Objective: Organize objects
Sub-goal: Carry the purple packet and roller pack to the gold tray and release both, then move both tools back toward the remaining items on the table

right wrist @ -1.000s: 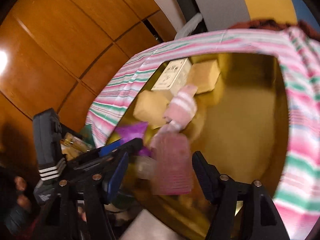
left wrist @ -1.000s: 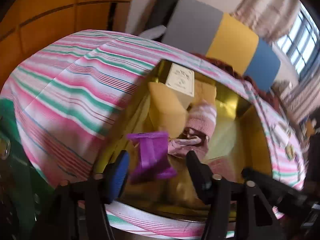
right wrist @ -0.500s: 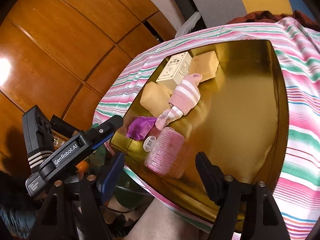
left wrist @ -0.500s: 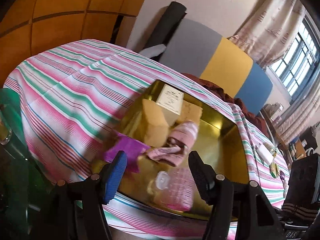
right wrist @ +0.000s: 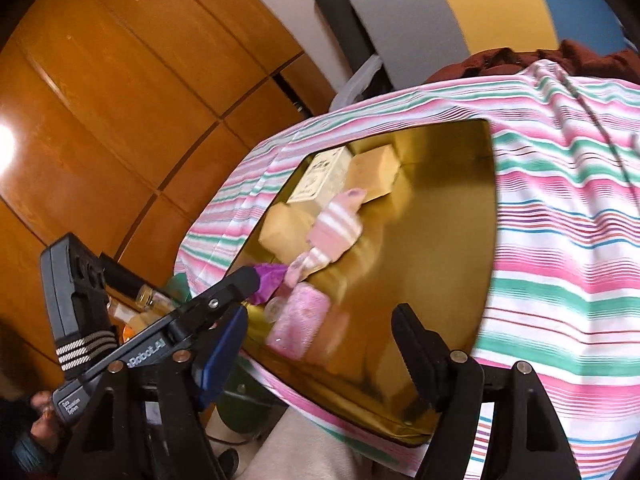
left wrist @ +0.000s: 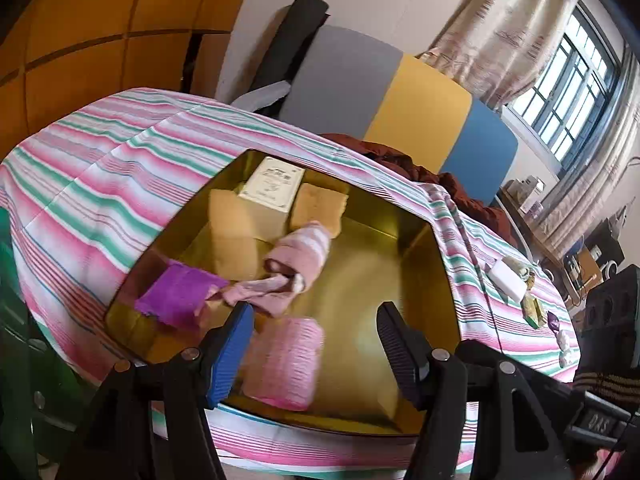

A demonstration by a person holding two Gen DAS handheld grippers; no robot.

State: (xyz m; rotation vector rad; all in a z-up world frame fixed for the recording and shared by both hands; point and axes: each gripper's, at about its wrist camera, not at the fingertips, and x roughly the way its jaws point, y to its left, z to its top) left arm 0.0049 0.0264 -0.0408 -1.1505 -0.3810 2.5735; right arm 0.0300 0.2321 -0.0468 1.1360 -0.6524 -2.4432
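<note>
bench (left wrist: 100, 168) w/ pink-green-white striped cloth; gold tray (left wrist: 420, 264) sits on it. behind tray: wood panel wall (right wrist: 120, 100), grey-yellow-blue padded board (left wrist: 420, 96), curtained window (left wrist: 568, 96) far right.

in tray, counted: 2 tan sponge blocks (left wrist: 232, 232), 1 cream box (left wrist: 272, 192) between them at far left corner, 1 pink striped sock (left wrist: 300, 256) mid-left, 1 purple cloth (left wrist: 180, 296) at left edge, 1 pink bottle (left wrist: 284, 364) lying at near-left edge. a few small items right of tray on cloth, too small to tell.

left hand-held gripper (left wrist: 316, 344) jaws wide, nothing between pads. right hand-held gripper (right wrist: 320, 356) wide, empty, jaws just been opening.

vs 1 s ago: both sit higher + further back from tray; pink bottle now lies in tray, purple cloth flat.
</note>
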